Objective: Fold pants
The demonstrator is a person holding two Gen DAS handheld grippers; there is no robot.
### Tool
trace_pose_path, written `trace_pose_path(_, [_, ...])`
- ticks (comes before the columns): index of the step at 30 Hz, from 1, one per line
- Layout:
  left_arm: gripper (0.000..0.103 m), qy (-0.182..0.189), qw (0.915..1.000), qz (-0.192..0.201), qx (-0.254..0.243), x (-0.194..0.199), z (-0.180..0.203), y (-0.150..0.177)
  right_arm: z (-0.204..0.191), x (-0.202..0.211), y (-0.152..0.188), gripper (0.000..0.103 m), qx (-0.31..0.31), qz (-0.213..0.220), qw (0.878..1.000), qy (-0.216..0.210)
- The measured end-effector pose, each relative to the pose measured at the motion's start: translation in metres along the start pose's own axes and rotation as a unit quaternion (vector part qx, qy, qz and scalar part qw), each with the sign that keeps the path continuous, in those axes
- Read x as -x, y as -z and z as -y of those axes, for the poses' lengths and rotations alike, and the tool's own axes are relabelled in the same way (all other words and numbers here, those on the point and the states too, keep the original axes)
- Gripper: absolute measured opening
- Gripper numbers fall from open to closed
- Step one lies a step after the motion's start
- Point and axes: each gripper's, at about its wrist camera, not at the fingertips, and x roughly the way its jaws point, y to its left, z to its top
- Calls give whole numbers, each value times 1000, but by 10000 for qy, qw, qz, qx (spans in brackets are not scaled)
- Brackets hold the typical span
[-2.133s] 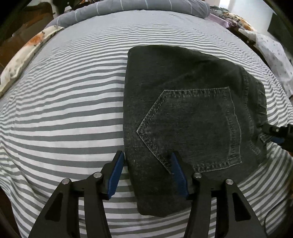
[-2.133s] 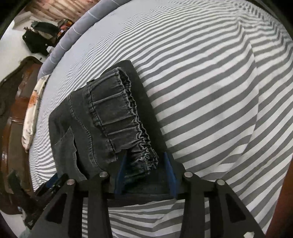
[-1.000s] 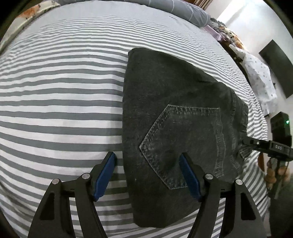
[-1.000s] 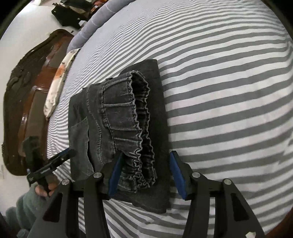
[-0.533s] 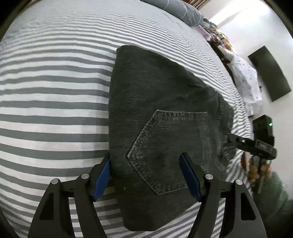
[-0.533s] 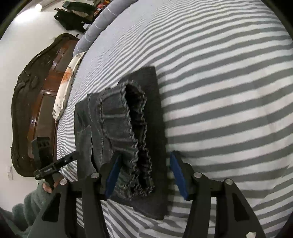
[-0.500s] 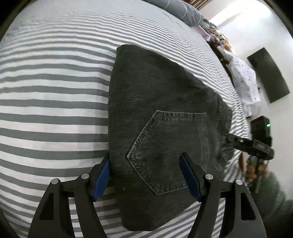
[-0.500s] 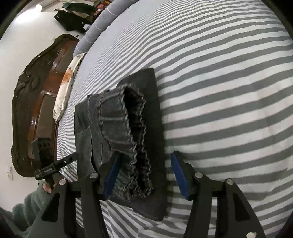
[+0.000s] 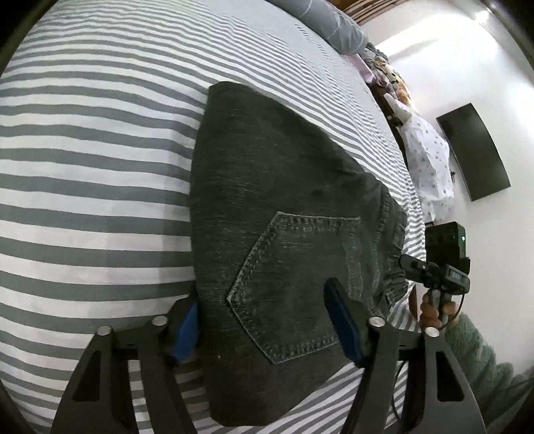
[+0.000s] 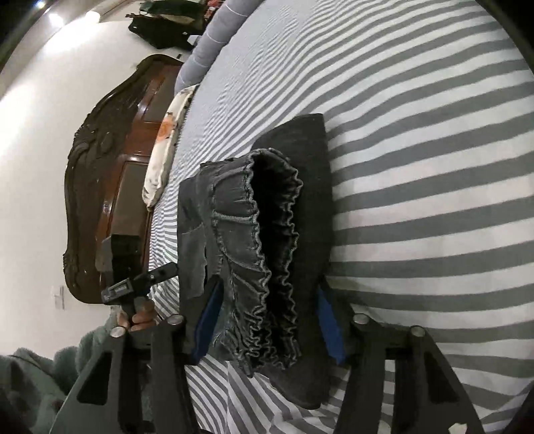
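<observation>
Dark grey denim pants (image 9: 283, 213) lie folded into a compact stack on the striped bed sheet (image 9: 93, 173), back pocket facing up. My left gripper (image 9: 267, 329) is open, its blue pads straddling the stack's near corner. In the right wrist view the pants (image 10: 267, 240) show their ruffled elastic waistband end. My right gripper (image 10: 267, 322) is open, its pads either side of the waistband end. The right gripper also shows at the right edge of the left wrist view (image 9: 417, 265), and the left gripper in the right wrist view (image 10: 163, 272).
A grey bolster (image 9: 320, 16) lies at the bed's far end. Floral cloth (image 9: 430, 160) and a dark wall screen (image 9: 474, 150) are beyond the bed's right edge. A carved wooden headboard (image 10: 100, 173) and a floral pillow (image 10: 167, 140) are on the left.
Both grippers have opened wider around the stack since two seconds ago. The cameras have pulled back and tilted slightly. The pants stay folded in place.
</observation>
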Motion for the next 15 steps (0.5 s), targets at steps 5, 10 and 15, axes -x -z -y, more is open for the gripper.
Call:
trace_pose_path(5, [43,-152,9998,121,61,0,-5,0,4,-1,1,38,-160,103,9998,-27])
trace_pose_path(10, [45,-263,9992,213,202,-4,-6,-1,5,-9,-2,45,-263,67,9995,165])
trace_pose_path(15, [63,-217,9993,270,163,-9,5,-4,5,-13,-6,48,-341,54,9992,211])
